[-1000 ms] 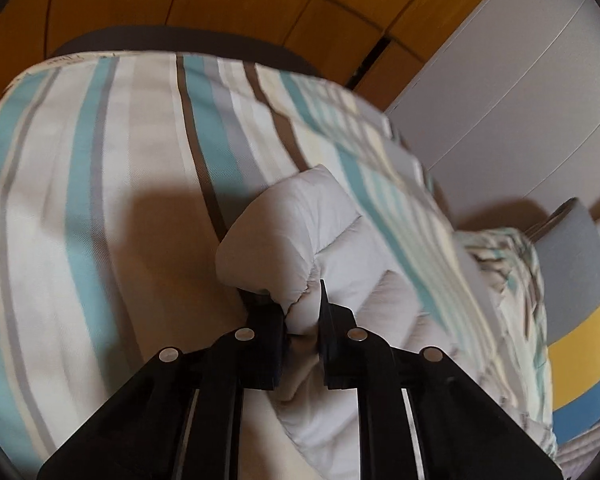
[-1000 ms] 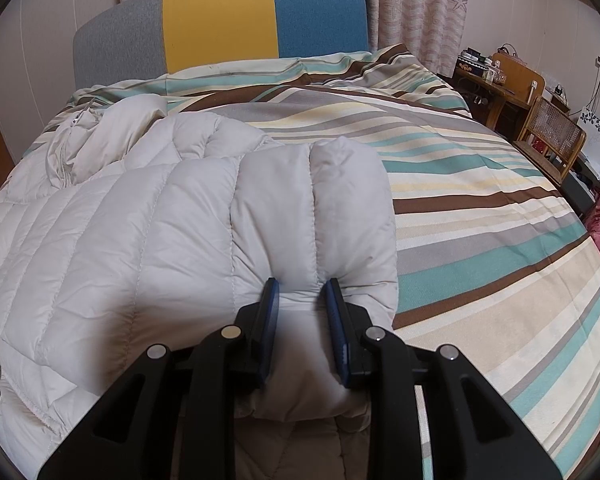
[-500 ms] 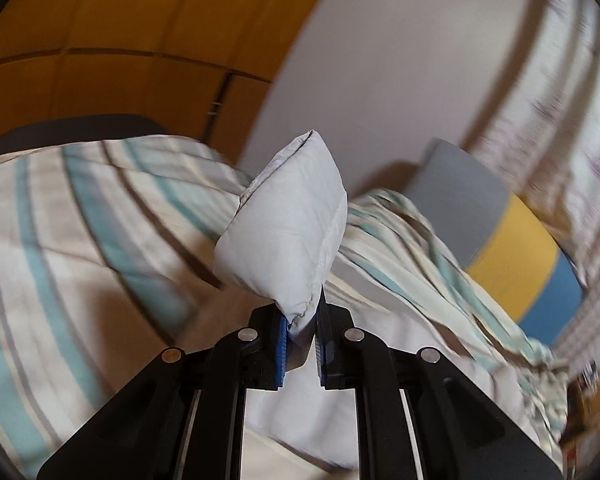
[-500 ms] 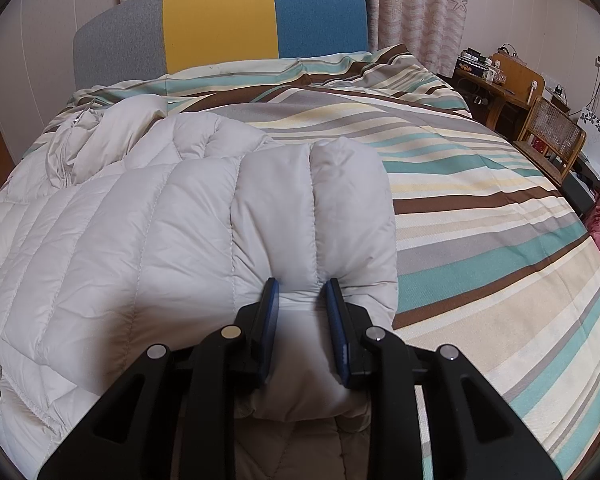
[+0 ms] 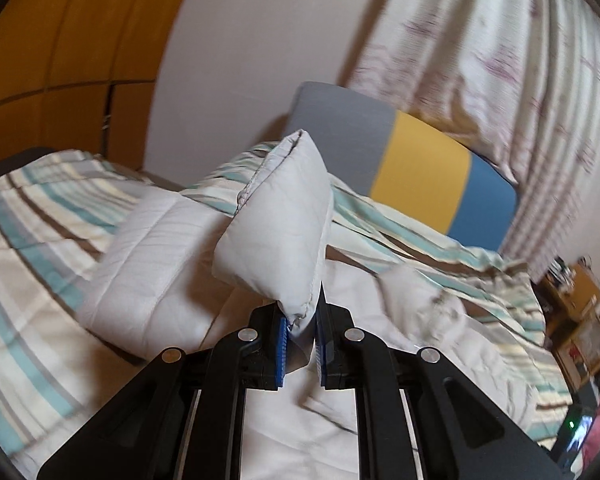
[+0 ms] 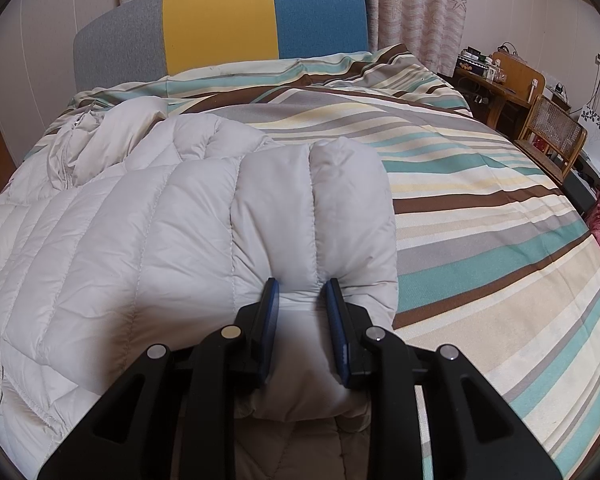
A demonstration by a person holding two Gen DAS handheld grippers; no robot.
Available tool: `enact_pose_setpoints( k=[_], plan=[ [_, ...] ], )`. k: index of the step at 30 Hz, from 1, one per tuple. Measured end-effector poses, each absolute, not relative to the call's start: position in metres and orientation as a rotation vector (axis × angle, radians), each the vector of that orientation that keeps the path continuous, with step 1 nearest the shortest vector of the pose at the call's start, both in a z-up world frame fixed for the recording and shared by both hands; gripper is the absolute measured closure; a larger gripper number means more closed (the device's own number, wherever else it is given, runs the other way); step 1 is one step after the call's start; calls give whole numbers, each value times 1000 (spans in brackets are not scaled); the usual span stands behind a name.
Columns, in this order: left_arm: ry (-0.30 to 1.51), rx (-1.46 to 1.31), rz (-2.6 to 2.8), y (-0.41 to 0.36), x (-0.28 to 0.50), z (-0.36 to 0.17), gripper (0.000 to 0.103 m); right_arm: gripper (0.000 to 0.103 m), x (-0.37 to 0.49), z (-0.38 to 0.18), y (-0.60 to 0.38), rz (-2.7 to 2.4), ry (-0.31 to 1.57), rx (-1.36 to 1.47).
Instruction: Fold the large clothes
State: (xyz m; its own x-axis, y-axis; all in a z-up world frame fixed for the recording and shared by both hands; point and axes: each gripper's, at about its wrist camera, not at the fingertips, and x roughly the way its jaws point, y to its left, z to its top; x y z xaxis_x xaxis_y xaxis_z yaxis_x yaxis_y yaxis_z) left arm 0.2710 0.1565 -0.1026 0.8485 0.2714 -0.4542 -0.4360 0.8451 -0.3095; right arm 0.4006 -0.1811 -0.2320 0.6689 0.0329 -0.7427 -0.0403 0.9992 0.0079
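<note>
A pale quilted down jacket (image 6: 148,240) lies spread on a striped bed cover (image 6: 480,208). My right gripper (image 6: 300,296) is shut on a puffy folded sleeve end of the jacket, low over the bed. My left gripper (image 5: 300,320) is shut on another cuff of the jacket (image 5: 276,232) and holds it lifted above the bed, the cuff standing up between the jaws. More of the jacket (image 5: 152,264) lies below it.
A grey, yellow and blue headboard (image 6: 220,28) stands at the far end with curtains (image 6: 420,8) behind. A wooden desk and chair (image 6: 540,120) stand at the right. An orange wooden wardrobe (image 5: 60,60) is on the left.
My left gripper has lifted the jacket cuff off the bed and swung right toward the headboard. My right gripper has stayed still, holding the sleeve end.
</note>
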Motion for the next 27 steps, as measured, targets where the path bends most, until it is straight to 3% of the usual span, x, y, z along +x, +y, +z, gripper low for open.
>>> enact_pose_setpoints(
  k=[15,27],
  plan=[
    [569,-251,100,17,331,-135,92,79,400,-232,-182,42,836,-9],
    [693,-228,-43,-23,358,-167,92,79,401,-231,-181,53,837,7]
  ],
)
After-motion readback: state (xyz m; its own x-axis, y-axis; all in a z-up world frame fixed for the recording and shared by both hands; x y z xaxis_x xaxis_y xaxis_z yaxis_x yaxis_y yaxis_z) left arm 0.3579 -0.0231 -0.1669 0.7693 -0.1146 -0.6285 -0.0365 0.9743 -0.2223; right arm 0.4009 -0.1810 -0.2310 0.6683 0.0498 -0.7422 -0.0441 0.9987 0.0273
